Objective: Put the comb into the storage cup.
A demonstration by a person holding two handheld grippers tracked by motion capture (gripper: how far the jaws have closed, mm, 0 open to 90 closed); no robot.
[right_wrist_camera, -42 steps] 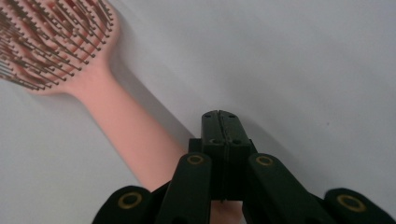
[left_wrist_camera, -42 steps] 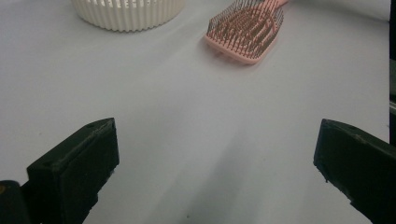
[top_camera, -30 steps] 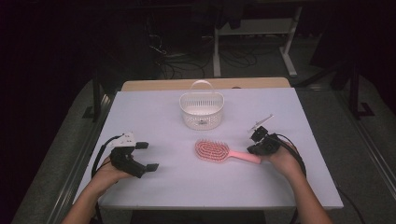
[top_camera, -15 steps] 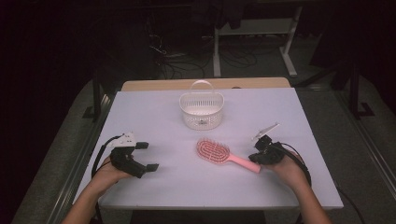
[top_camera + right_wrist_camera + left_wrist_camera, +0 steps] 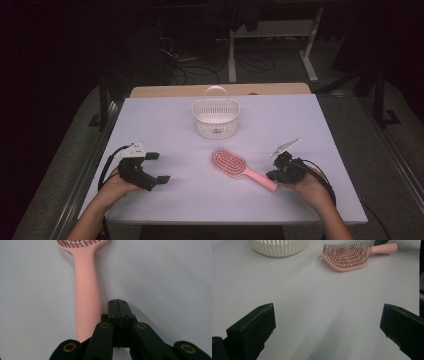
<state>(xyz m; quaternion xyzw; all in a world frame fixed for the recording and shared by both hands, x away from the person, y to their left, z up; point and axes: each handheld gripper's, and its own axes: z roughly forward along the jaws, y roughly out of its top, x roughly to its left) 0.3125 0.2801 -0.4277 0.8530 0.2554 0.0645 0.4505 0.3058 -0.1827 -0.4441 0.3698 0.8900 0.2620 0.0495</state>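
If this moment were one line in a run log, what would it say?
right gripper: shut, empty, beside pink hairbrush handle | left gripper: open, empty, resting on table | white basket: upright, behind brush

Hairbrush (image 5: 235, 166) on table (image 5: 165, 120), basket (image 5: 215, 119) behind it.

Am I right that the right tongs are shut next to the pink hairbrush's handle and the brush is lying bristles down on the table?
Not quite. The hairbrush lies bristles up, as the left gripper view shows. The rest holds: the right tongs are shut, empty, beside the brush's handle on the table.
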